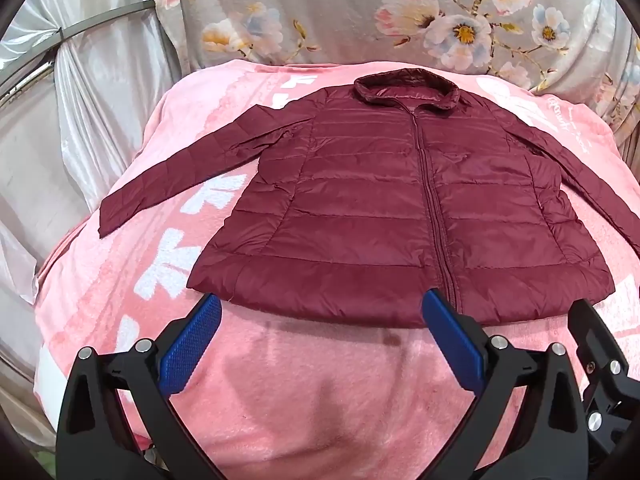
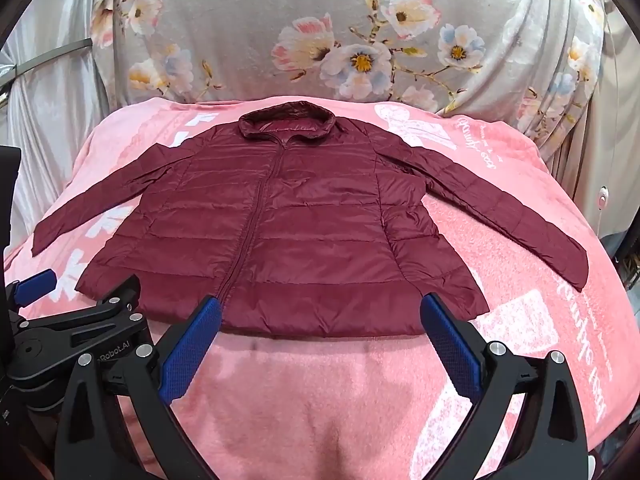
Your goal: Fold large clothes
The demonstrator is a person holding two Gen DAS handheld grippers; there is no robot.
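A dark red quilted jacket (image 1: 380, 208) lies flat, front up and zipped, on a pink blanket (image 1: 320, 380), collar at the far side, both sleeves spread outward. In the right wrist view the same jacket (image 2: 288, 232) shows its right sleeve (image 2: 520, 216) stretched toward the blanket's edge. My left gripper (image 1: 322, 312) hovers open just short of the hem, blue pads wide apart, nothing between them. My right gripper (image 2: 320, 314) is likewise open at the hem, empty. The left gripper's black frame (image 2: 80, 328) shows at the left of the right wrist view.
Behind the blanket hangs a grey floral cloth (image 1: 400, 12). Shiny silver-white drapery (image 1: 80, 100) with a metal rail covers the left side. The blanket (image 2: 540, 340) carries white printed letters and drops off at its right and left edges.
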